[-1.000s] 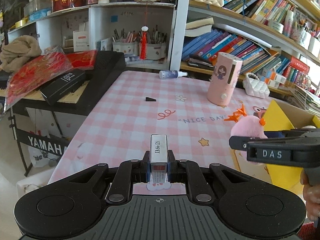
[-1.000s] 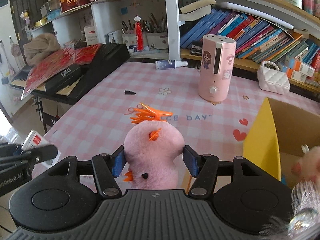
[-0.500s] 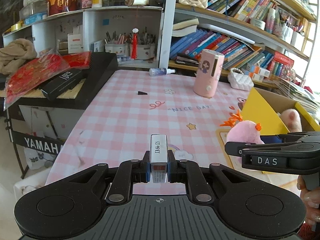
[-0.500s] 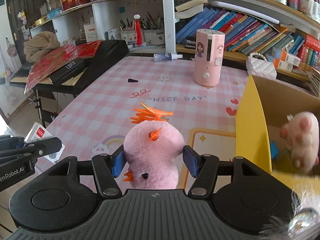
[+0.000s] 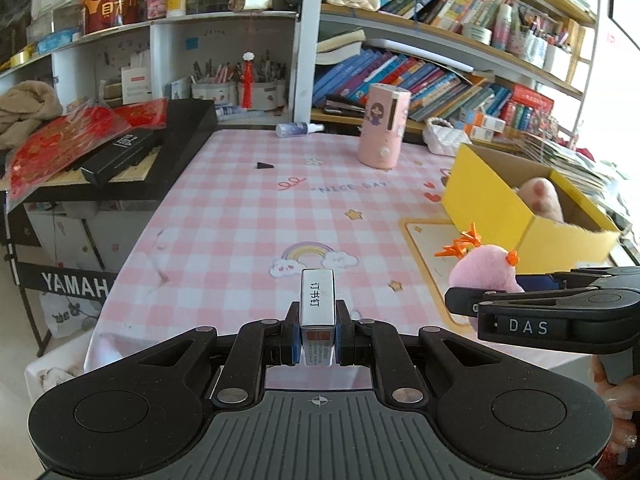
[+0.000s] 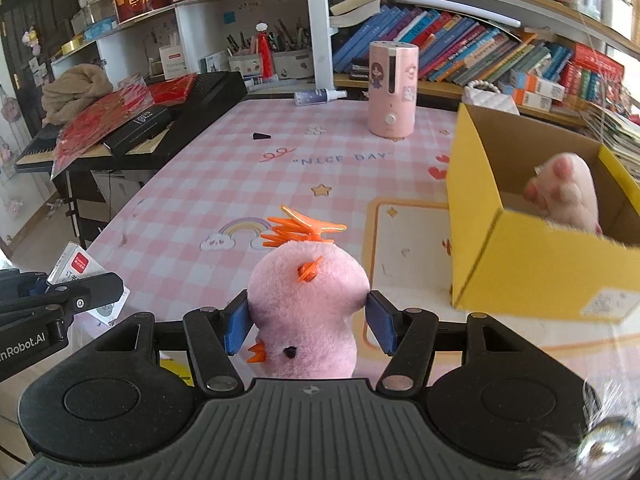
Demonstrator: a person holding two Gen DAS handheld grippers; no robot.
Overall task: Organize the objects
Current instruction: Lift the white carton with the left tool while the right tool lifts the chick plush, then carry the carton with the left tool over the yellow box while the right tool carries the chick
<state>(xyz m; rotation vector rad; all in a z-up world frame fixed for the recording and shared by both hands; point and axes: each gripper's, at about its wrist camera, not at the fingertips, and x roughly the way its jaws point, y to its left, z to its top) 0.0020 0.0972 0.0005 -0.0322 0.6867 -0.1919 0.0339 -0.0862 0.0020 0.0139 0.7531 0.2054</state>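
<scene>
My left gripper is shut on a small white staple box with Chinese print, held above the table's near edge. It also shows in the right wrist view at the far left. My right gripper is shut on a pink plush chick with orange feet, held above the near edge; the chick also shows in the left wrist view. A yellow cardboard box stands open at the right, with a pink plush paw inside.
The table has a pink checked cloth. On it stand a pink humidifier, a lying spray bottle and a small black piece. A black keyboard with red packets stands at the left. Bookshelves line the back.
Both grippers have drawn back from the table with their objects still held. The yellow box and the plush paw inside it have come further into view on the right.
</scene>
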